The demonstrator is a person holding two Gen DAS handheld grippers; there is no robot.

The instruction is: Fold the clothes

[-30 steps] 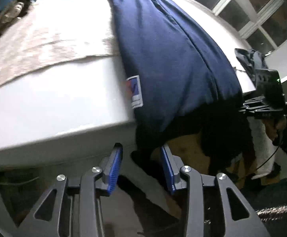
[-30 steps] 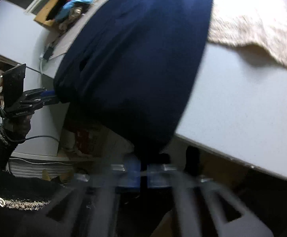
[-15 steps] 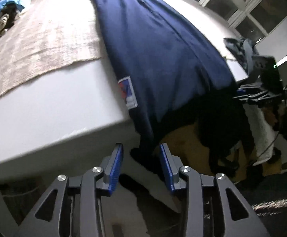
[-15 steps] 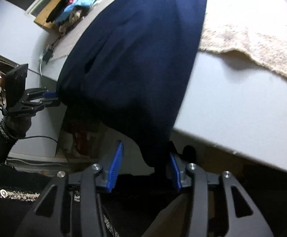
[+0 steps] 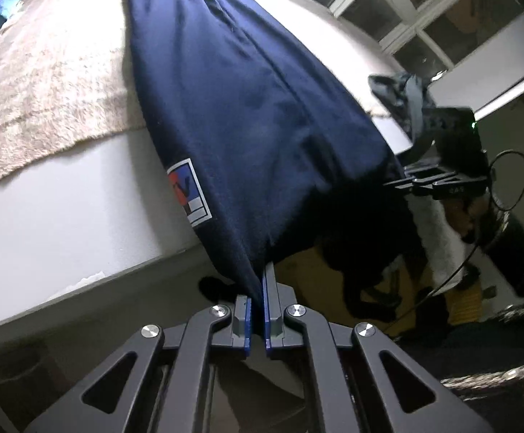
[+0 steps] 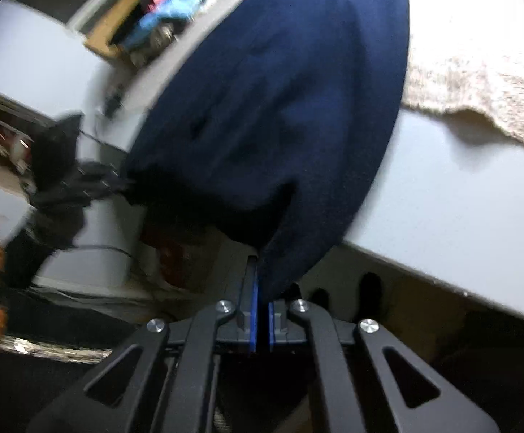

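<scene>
A navy garment [image 5: 262, 108] lies lengthwise on the white table [image 5: 63, 216], its near end hanging over the edge. A red, white and blue label [image 5: 188, 193] shows on its left side. My left gripper [image 5: 260, 283] is below the table edge, its jaws closing tight, blue pads pressing one hem corner. In the right wrist view the same garment [image 6: 280, 108] hangs down to my right gripper [image 6: 260, 283], whose jaws are closing on the other hem corner and pinching the cloth. Each gripper also appears in the other's view, beside the hem.
A beige fluffy cloth [image 5: 45, 83] covers the table beside the garment, also visible in the right wrist view [image 6: 478, 72]. A dark bunched cloth [image 5: 402, 97] lies at the far table edge near windows [image 5: 442, 18]. Colourful clothes [image 6: 178, 18] are piled beyond the table. The right wrist view is blurred.
Both grippers stood open around the hanging hem half a second ago and have now shut on it. The right gripper has risen slightly with the cloth.
</scene>
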